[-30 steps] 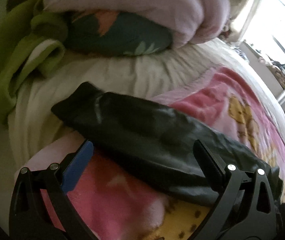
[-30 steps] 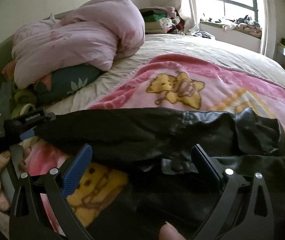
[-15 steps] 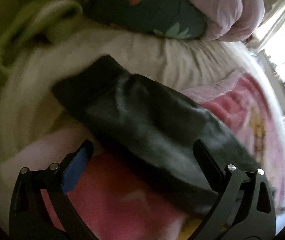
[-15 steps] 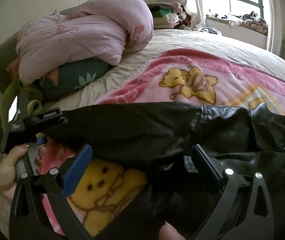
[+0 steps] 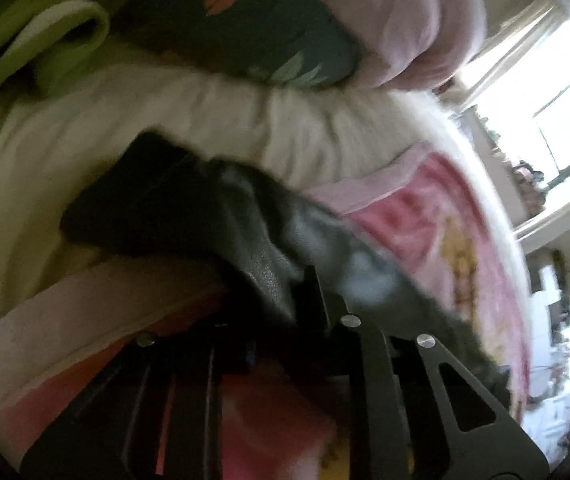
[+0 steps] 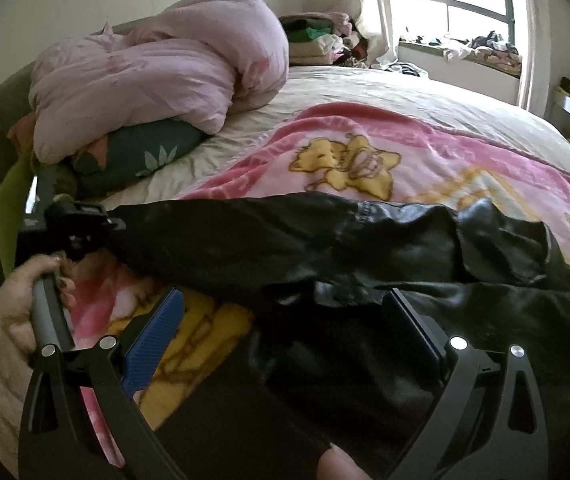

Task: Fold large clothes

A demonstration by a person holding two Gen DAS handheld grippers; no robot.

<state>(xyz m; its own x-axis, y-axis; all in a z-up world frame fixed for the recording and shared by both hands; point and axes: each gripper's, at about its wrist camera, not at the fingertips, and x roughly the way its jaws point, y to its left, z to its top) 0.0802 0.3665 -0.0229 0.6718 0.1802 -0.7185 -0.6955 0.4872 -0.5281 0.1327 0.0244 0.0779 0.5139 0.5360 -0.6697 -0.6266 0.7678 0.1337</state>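
My left gripper (image 5: pixel 285 296) is pinched tight on the end of one sleeve (image 5: pixel 189 204) of the big black shiny leather-look jacket (image 6: pixel 365 264). The picture from that side is blurry, but the two fingers sit close together with black cloth squeezed between them. From my right side I can see my left hand (image 6: pixel 25 296) around the handle, down at the sleeve's tip.

My right gripper (image 6: pixel 285 320) is wide open and holds nothing. Its blue ridged pads (image 6: pixel 153 332) hang just above the jacket's body, one over the blanket and one over the black cloth.

The jacket lies across the soft pink blanket with yellow bears (image 6: pixel 365 160). Its sleeve stretches out long toward my left.

I think the job now is to fold this sleeve in over the jacket's body. To do it well, I should lift the sleeve end only a little, so the rest does not drag. I should carry it straight across and lay it down flat. My right gripper could press the shoulder so it stays put. This cloth looks slippery, so I must keep squeezing.

Farther back lie a dark green leaf-print pillow (image 6: pixel 141 152) and a puffy pale pink quilt bundled up (image 6: pixel 157 76).
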